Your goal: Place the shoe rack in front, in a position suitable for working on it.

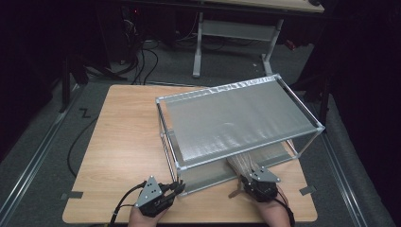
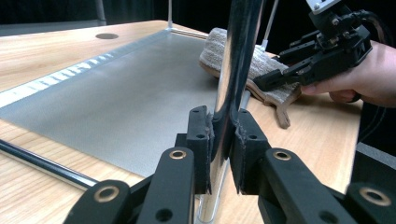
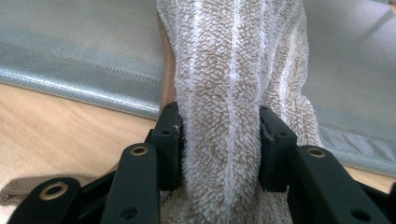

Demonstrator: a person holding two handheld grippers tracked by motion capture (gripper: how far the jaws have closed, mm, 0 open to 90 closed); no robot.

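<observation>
1. Looking down from the high view, the folded towel [image 1: 242, 163] lies partly on the lower shelf of the metal rack [image 1: 236, 120] and partly out over the wooden table [image 1: 123, 142]. The right gripper [image 1: 247, 178] is at its near end and the left gripper [image 1: 177, 187] at the rack's front corner post. By my reading, the stowing is about halfway done; the towel has yet to go fully in.
2. In the left gripper view, the jaws are clamped on the chrome post [image 2: 233, 70], steadying the rack.
3. In the right gripper view, the pads [image 3: 170, 140] press into the towel's pile on both sides, a firm grip. The grey shelf [image 3: 74, 56] lies ahead. The low upper shelf limits headroom.
</observation>
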